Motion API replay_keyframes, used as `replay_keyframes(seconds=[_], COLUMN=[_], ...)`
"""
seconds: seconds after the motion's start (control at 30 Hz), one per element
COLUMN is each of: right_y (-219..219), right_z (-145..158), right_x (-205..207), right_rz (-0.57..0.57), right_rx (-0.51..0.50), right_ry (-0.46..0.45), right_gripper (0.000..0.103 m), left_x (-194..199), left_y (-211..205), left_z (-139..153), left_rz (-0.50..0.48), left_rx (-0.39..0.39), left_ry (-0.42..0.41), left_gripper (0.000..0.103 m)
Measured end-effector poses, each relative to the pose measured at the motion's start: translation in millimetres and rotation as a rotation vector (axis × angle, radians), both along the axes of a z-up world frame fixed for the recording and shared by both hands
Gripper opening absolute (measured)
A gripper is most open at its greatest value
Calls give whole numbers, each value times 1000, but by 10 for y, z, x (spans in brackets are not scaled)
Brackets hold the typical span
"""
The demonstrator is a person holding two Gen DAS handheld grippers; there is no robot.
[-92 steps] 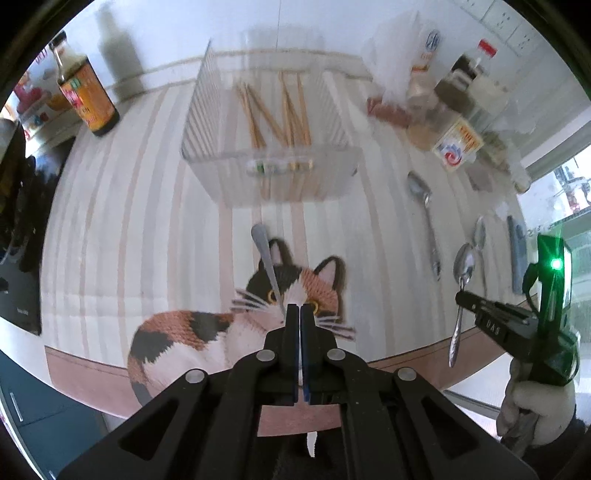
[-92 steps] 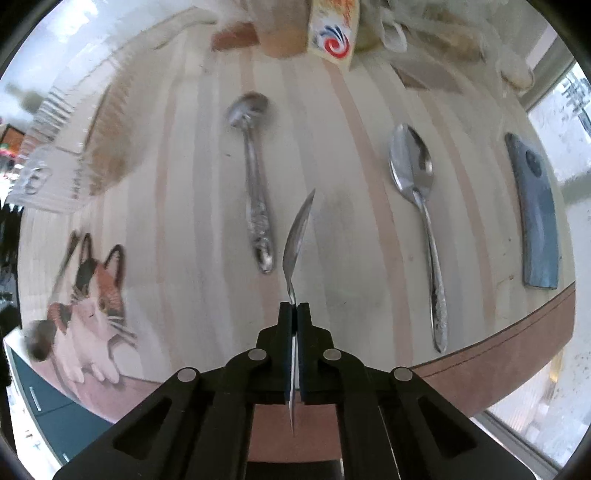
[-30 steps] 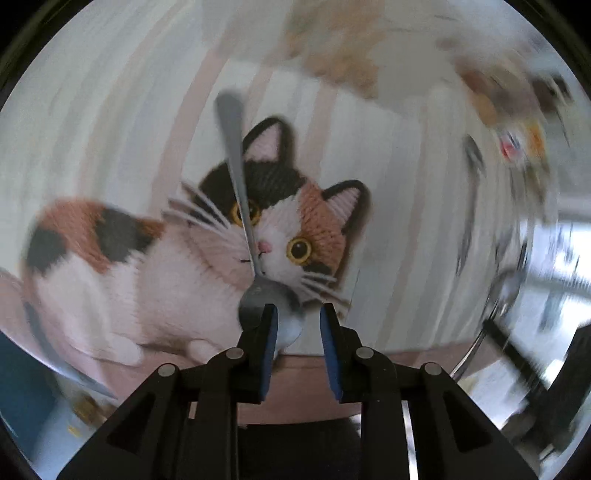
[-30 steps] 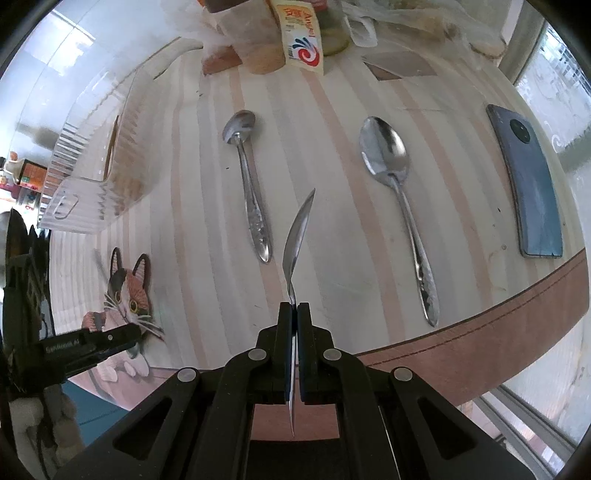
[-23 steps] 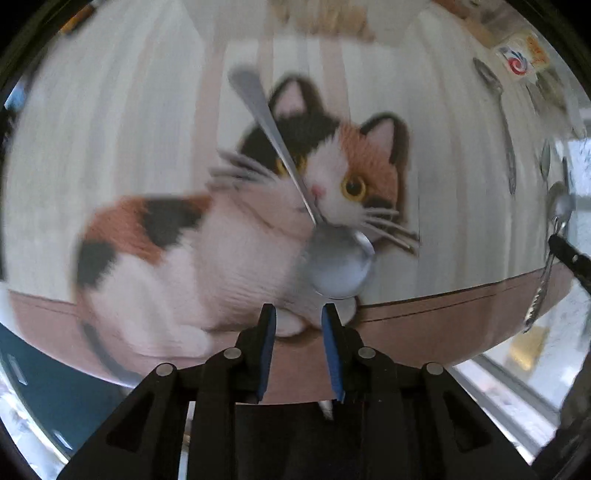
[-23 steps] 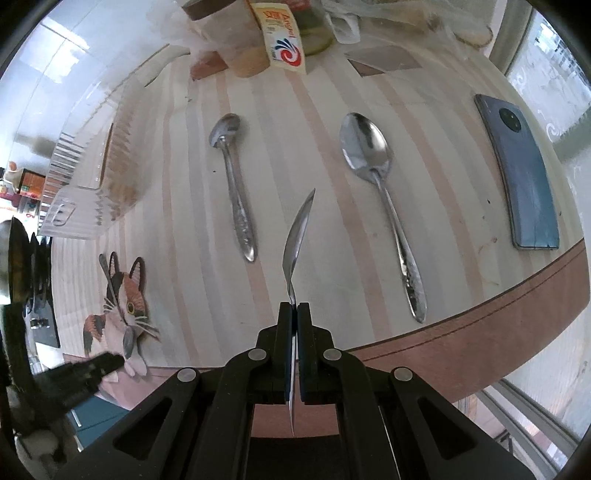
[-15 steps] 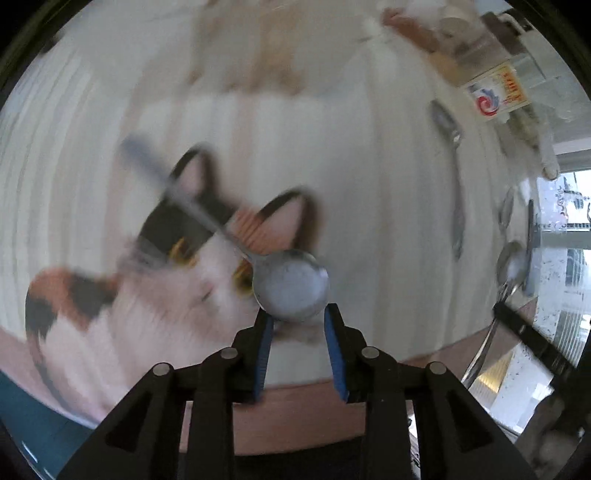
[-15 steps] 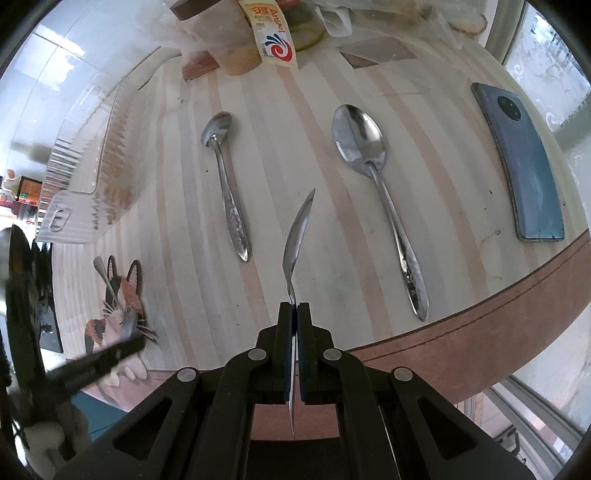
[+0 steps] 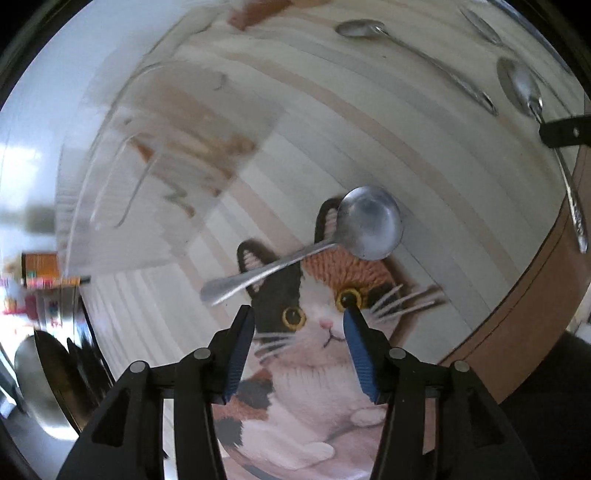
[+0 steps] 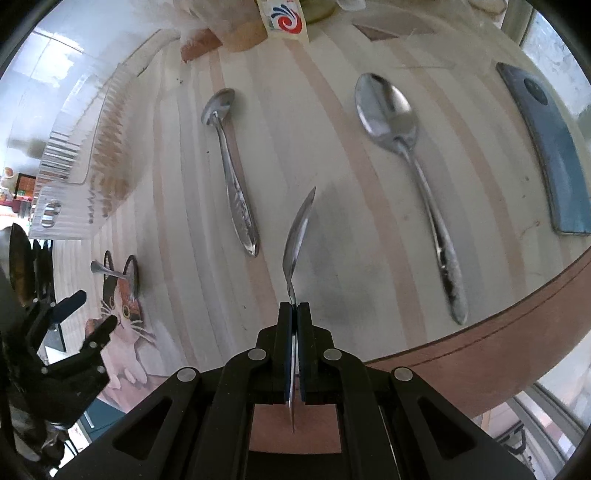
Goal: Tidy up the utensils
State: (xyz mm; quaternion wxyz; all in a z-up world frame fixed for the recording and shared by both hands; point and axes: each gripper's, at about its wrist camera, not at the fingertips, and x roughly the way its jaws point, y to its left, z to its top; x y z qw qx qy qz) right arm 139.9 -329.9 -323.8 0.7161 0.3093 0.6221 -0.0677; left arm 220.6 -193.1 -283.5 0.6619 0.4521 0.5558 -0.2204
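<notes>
My left gripper [image 9: 298, 325] is open and empty, just short of a steel spoon [image 9: 364, 225] that lies on the cat picture of the mat, handle pointing left. My right gripper [image 10: 294, 314] is shut on a spoon [image 10: 299, 229] seen edge-on and held above the striped mat. That held spoon also shows in the left wrist view [image 9: 524, 88]. A small spoon [image 10: 232, 173] and a large spoon [image 10: 406, 140] lie on the mat ahead of the right gripper. A clear ribbed plastic bin [image 9: 155, 155] with wooden chopsticks stands to the far left, blurred. The left gripper [image 10: 88, 314] shows at lower left in the right wrist view.
A dark blue phone [image 10: 546, 147] lies at the mat's right. Jars and packets [image 10: 280, 18] crowd the back edge. The brown table edge [image 10: 480, 350] runs close in front. A stove and pan [image 9: 44, 369] sit to the left.
My left gripper let go of its spoon, opened wider and swung round; the spoon now lies on the cat picture. My right gripper kept its spoon, shifting slightly.
</notes>
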Motion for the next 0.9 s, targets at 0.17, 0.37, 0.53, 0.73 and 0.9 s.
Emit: replay_keyframes(seconds=[0.17,0.37,0.53,0.73,0.9], right_y=[-27,-105,-194,-283,-354], right_z=[-28,-28,-32,-40,-36], right_x=[-19,-55,-106,-163,-208], right_rz=[-31,-79,-126,-150,-178], right_rx=[4,3,13,20,27], right_ry=[5,11,14,13,17], right_gripper=[3,3,3,4,3], left_x=[16,164,265,233,76], left_y=[-232,-590,-832,-1019,-921], left_z=[-28,11,20,16,287], left_rz=[-91,-158,-208,-302,-343], left_rx=[-2,-2,4,55,-46], left_ry=[3,19,19,15,17], left_gripper=[48,48,49,50,54])
